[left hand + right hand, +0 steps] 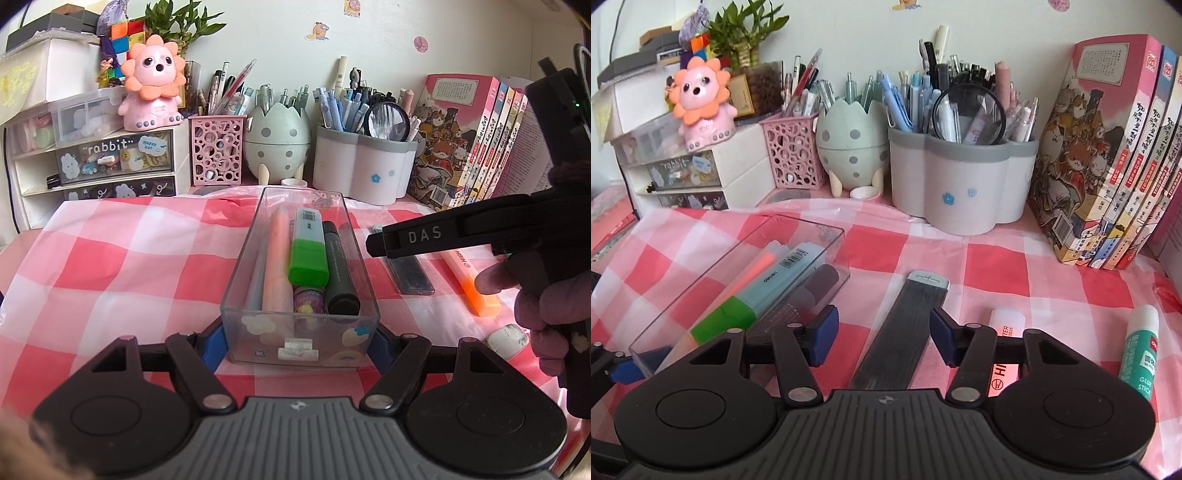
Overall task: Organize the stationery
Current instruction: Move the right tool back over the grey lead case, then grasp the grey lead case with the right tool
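The clear plastic tray (301,332) was held at its near end by the left claw (299,343), a blue pad pressed against each side wall. The right claw (881,338) was spread wide and held nothing, poised above the dark flat lead case (905,325) that lay on the counter (1015,266) between its pads.

A slip could be judged likely: the case lay flat and thin on the checked cloth, so the pads might skate over it or pinch the cloth instead. The tray might also be tilted or dragged if the left grip were loosened.

Inside the tray, ahead of the left claw, a peach marker (277,258), a green-capped highlighter (308,247), a black marker (340,266) and a small patterned roll (309,300) were seen. Right of the right claw, an orange highlighter (1004,332) and a glue stick (1139,347) remained outside.
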Demonstrator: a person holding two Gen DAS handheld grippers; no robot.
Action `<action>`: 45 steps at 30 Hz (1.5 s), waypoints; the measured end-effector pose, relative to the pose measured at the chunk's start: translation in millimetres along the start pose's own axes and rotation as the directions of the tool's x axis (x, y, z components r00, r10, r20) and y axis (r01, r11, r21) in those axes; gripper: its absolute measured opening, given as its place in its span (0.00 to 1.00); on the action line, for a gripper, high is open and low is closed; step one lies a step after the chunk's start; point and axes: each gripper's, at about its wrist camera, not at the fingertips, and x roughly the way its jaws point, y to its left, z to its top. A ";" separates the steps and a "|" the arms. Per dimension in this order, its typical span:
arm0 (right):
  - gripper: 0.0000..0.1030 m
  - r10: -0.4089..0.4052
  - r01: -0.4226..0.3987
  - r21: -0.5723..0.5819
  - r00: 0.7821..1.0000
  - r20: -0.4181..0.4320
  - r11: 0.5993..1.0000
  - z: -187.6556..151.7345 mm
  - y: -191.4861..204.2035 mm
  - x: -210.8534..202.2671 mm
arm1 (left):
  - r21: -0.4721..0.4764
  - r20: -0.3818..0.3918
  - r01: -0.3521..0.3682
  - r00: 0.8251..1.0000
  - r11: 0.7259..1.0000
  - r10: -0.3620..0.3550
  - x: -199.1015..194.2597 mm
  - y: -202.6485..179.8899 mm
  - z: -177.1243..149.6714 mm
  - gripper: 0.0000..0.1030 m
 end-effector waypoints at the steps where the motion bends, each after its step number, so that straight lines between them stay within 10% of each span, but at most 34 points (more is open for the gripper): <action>1: 0.54 -0.004 0.004 0.000 1.000 -0.002 1.000 -0.1 -0.5 1.6 | 0.000 0.000 0.000 1.000 1.000 0.000 0.0 0.1 0.0 0.47; 26: 0.36 -0.046 0.050 0.063 0.997 -0.064 0.997 0.7 -7.0 9.1 | 0.002 0.000 0.000 1.000 1.000 0.000 0.1 -0.3 -0.1 0.47; 45: 0.35 0.205 -0.145 0.466 0.975 -0.081 0.873 -2.2 -46.4 1.9 | 0.002 0.000 -0.001 1.000 1.000 0.001 0.1 -0.3 -0.3 0.47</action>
